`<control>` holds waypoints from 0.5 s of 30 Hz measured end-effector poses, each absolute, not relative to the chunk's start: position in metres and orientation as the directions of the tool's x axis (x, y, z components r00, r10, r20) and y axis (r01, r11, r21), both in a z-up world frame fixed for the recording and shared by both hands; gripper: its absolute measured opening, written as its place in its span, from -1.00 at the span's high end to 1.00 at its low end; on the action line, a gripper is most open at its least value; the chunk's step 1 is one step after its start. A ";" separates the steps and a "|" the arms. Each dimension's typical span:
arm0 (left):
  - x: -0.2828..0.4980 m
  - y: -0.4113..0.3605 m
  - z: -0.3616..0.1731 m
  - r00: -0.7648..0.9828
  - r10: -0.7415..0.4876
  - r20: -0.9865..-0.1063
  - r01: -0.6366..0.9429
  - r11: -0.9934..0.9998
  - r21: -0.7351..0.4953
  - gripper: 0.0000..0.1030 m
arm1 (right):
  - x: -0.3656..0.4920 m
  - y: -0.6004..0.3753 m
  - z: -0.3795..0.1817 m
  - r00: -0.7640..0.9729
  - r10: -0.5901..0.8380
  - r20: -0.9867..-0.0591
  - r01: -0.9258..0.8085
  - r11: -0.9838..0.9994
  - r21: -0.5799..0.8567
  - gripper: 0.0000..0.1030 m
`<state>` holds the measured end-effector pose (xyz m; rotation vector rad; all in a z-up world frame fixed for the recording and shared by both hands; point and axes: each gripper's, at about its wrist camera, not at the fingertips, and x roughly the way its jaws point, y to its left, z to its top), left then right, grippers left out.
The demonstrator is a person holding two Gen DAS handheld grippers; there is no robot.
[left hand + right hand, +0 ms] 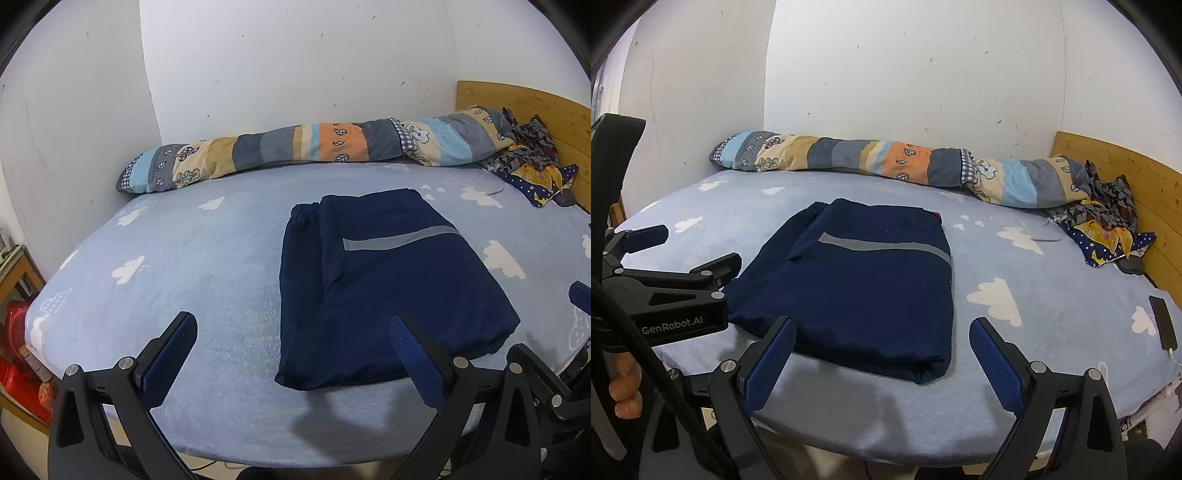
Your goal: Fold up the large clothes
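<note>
Both tools stand released and grip nothing. Left tool point(293, 345): jaws spread wide, hovering over the near edge of the bed point(207, 258), with the right-hand finger just above the near hem of the garment. Right tool point(882, 349): jaws likewise spread, held low at the same bed edge, the garment's near corner lying between and slightly beyond its fingers. Neither tool touches the cloth.

Navy garment point(857, 280): lies flat on the light blue cloud-print sheet, near the front edge of the bed, already folded into a compact rectangle. A grey reflective stripe point(886, 249) crosses the upper layer; an elasticated edge shows at the far left corner. By appearance the folding is largely done, though one further fold may remain.

Handling judgement: the fabric looks thin, soft and somewhat slick, light in weight, with no stiffness of its own. Stacked layers are likely to slide apart if only the top layer is pinched. Take hold at the two near corners, closing each tool over the full stack of layers, and lift both sides evenly.

Beyond the garment: a rolled patchwork quilt point(314, 147) along the wall, loose patterned cloth point(1108, 225) by the wooden headboard, and a phone point(1163, 323) near the right bed edge
</note>
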<state>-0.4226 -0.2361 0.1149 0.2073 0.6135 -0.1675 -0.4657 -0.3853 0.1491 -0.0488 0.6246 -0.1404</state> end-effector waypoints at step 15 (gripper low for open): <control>-0.422 -0.234 0.115 0.799 -0.094 -0.594 0.214 0.968 0.134 -1.00 | -0.466 -0.388 0.145 0.795 -0.150 -0.587 0.115 0.989 -0.096 -0.89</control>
